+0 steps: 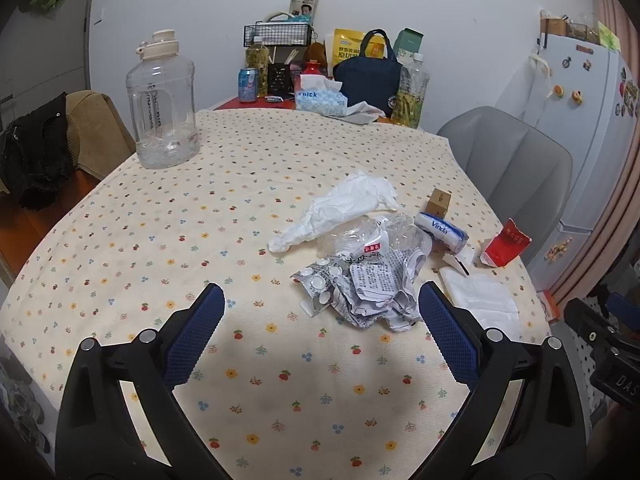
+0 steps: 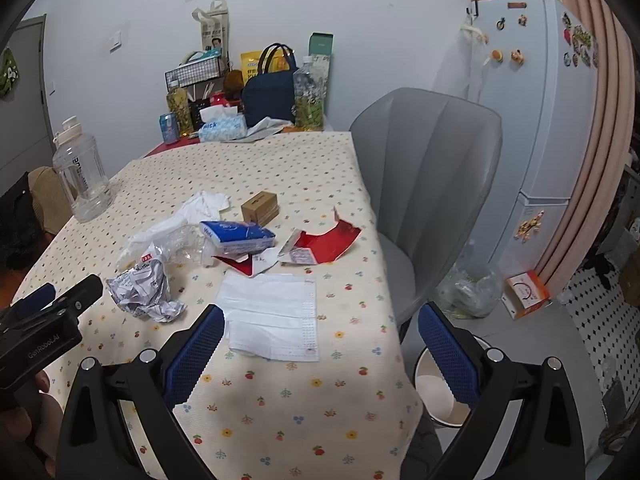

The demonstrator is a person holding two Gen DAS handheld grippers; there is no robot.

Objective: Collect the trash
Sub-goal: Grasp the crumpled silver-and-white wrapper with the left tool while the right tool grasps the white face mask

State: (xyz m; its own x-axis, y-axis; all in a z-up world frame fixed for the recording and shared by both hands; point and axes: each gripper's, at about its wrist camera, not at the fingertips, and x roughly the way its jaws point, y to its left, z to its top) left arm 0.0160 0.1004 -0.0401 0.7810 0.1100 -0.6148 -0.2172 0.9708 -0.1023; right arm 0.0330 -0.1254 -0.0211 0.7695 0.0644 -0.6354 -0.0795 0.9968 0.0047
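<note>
Trash lies on the floral tablecloth (image 1: 160, 216): crumpled printed paper with a blister pack (image 1: 368, 292) (image 2: 144, 292), a crushed clear bottle (image 1: 376, 232), a white tissue (image 1: 340, 208), a blue Vinda tissue pack (image 1: 440, 230) (image 2: 240, 236), a torn red carton (image 1: 504, 246) (image 2: 328, 244), a face mask (image 1: 480, 296) (image 2: 276, 316) and a small brown box (image 2: 260, 206). My left gripper (image 1: 322, 300) hovers open just short of the crumpled paper. My right gripper (image 2: 320, 320) is open over the table's right edge, with the mask beside its left finger. A white bin (image 2: 440, 392) stands on the floor below.
A large clear water jug (image 1: 164, 104) stands at the table's left. Bottles, a tissue box (image 1: 320, 100) and a navy bag (image 1: 368, 76) crowd the far end. A grey chair (image 2: 432, 184) sits at the right side, with a fridge (image 2: 540, 120) behind it.
</note>
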